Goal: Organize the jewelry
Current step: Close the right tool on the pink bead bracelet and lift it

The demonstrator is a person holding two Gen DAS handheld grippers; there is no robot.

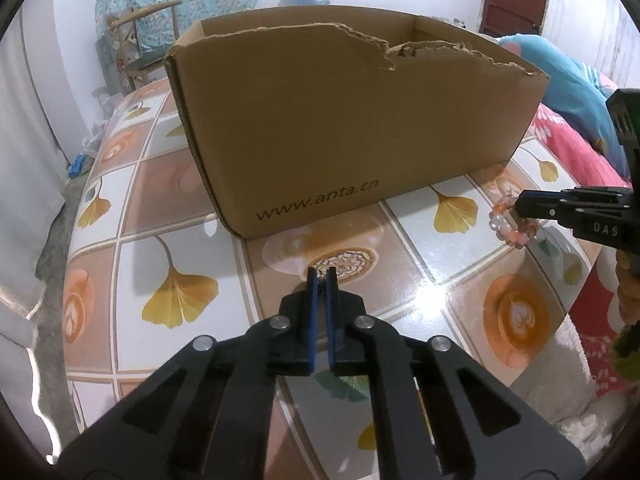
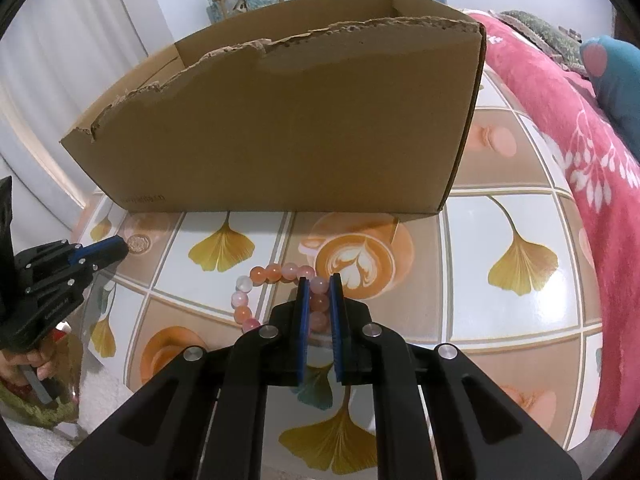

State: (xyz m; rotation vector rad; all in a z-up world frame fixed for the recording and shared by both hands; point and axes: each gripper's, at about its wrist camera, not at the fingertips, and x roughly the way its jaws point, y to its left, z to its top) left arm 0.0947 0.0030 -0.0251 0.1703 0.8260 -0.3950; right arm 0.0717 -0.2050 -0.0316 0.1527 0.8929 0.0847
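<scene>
A bracelet (image 2: 256, 276) of pink, orange and white beads is clamped between the blue pads of my right gripper (image 2: 320, 280), which is shut on it just in front of the cardboard box (image 2: 280, 128). The loop hangs out to the left of the fingers. In the left wrist view the same bracelet (image 1: 500, 222) dangles from the right gripper (image 1: 520, 204) at the far right. My left gripper (image 1: 321, 276) is shut over the table, short of the box (image 1: 340, 120), and I see no jewelry in it. The box's inside is hidden by its torn front wall.
The table (image 1: 192, 240) has a glossy cover printed with ginkgo leaves and coffee cups. A red flowered blanket (image 2: 560, 128) lies beyond its right edge. A wooden chair (image 1: 140, 40) stands behind the box. A hand (image 2: 36, 360) holds the left gripper's handle.
</scene>
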